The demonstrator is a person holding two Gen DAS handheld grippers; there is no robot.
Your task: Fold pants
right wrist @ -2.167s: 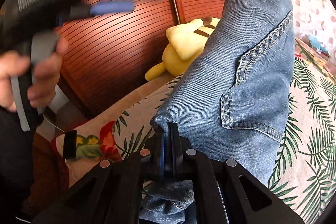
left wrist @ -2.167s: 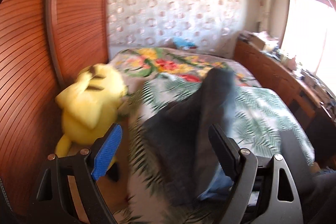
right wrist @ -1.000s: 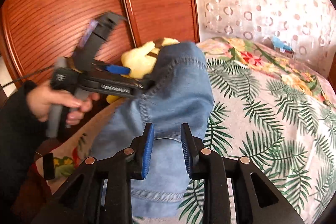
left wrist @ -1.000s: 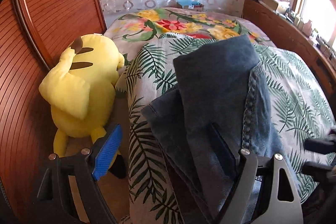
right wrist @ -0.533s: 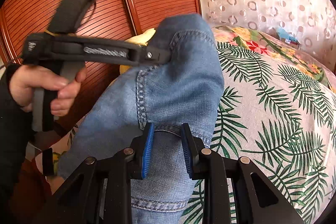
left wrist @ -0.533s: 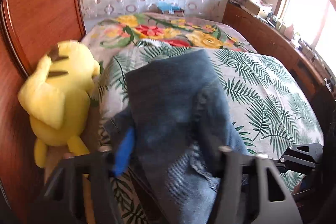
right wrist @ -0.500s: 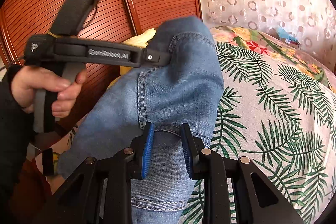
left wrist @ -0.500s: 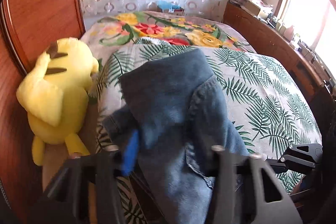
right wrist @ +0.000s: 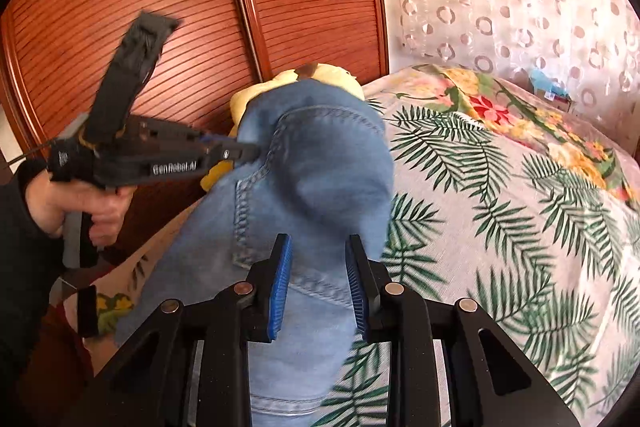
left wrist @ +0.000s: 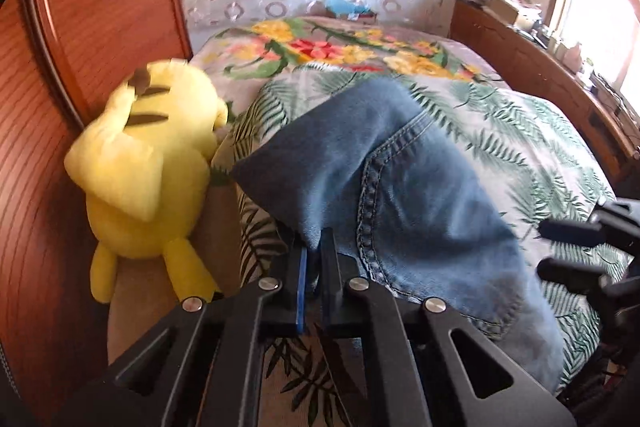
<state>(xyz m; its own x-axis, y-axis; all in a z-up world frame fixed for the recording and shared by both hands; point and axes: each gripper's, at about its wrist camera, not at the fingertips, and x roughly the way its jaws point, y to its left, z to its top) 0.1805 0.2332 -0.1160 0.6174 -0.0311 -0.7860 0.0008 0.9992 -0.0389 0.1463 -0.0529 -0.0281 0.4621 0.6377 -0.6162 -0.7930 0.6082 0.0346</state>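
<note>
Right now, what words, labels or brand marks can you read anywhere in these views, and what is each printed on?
"GenRobot.AI": white lettering along the black body of the left gripper, seen from the right wrist view; its jaws have just been closing on the blue denim pants.
Small blue package by the patterned curtain: print too small to read.
Nothing else carries text.
</note>
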